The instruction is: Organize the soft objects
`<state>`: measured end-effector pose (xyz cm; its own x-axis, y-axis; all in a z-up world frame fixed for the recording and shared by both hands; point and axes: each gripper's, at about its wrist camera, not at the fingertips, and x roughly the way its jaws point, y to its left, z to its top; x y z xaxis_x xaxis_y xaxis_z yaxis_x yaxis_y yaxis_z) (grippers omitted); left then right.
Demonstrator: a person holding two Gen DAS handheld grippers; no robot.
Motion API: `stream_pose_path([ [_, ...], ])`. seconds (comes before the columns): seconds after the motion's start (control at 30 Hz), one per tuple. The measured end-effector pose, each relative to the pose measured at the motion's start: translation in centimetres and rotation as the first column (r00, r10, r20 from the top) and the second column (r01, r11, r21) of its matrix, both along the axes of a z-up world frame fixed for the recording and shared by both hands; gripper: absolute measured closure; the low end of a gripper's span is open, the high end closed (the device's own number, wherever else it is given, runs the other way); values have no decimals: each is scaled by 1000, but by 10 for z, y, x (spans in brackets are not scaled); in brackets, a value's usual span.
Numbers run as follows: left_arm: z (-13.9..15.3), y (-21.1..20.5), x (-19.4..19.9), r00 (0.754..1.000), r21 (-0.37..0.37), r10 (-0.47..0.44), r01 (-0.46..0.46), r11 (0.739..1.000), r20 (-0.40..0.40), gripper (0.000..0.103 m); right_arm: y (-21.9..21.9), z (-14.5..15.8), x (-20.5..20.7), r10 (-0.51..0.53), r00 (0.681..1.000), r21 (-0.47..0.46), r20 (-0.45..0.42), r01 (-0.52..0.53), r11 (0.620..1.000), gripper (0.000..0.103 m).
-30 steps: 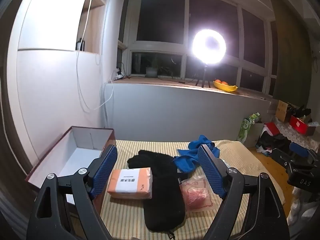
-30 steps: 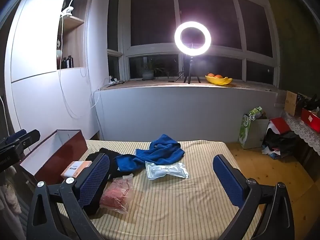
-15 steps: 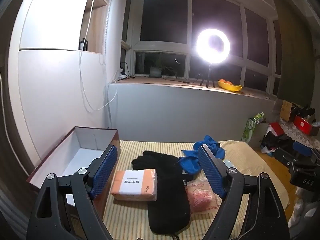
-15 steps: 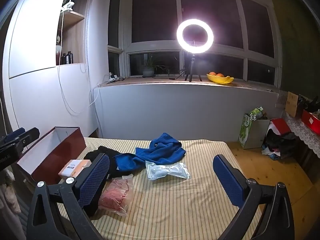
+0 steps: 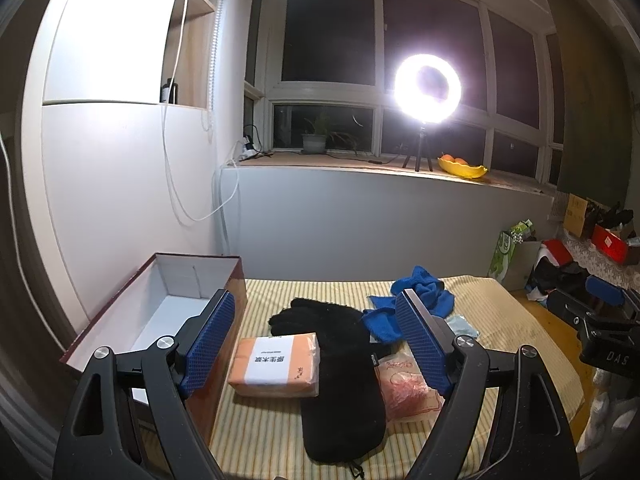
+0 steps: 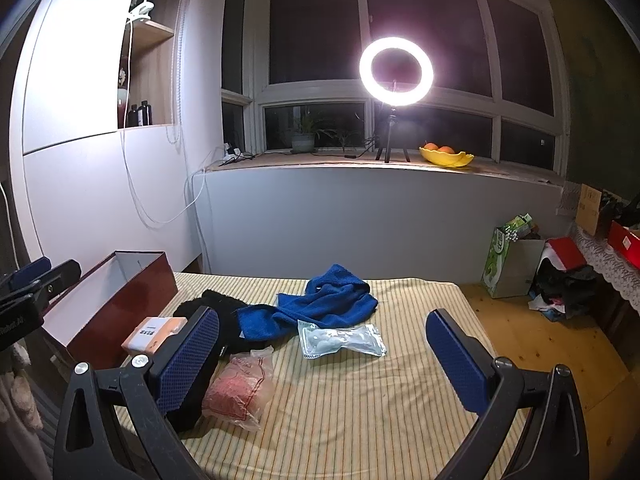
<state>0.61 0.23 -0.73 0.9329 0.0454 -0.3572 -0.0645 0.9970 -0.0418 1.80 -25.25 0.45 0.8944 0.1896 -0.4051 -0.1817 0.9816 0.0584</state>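
Note:
On a striped yellow mat (image 6: 360, 412) lie an orange tissue pack (image 5: 277, 364), a long black cloth (image 5: 340, 376), a pink item in a clear bag (image 6: 240, 388), a blue towel (image 6: 320, 308) and a pale sealed packet (image 6: 340, 340). An open red-brown box (image 5: 160, 320) with a white inside stands at the mat's left edge. My left gripper (image 5: 316, 344) hangs open above the tissue pack and black cloth, holding nothing. My right gripper (image 6: 324, 364) is open over the mat, near the pink bag and the packet, also empty.
A bright ring light (image 6: 396, 72) and a yellow fruit bowl (image 6: 446, 156) stand on the window sill behind. White walls close the left side. To the right lie wooden floor, a green bag (image 6: 504, 256) and piled clothes (image 6: 560, 280).
Both views have tilted down and drawn slightly nearer the mat; the objects sit a little lower in the frames. Nothing on the mat has moved, and both grippers stay open.

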Motion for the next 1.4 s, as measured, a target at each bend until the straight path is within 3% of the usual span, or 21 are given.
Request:
stream_pose_path([
  [1.4,-6,-4,7,1000,-4,-22,22,1000,-9,20,4,-3,11,12,1000,-2,-13,-12,1000,1],
])
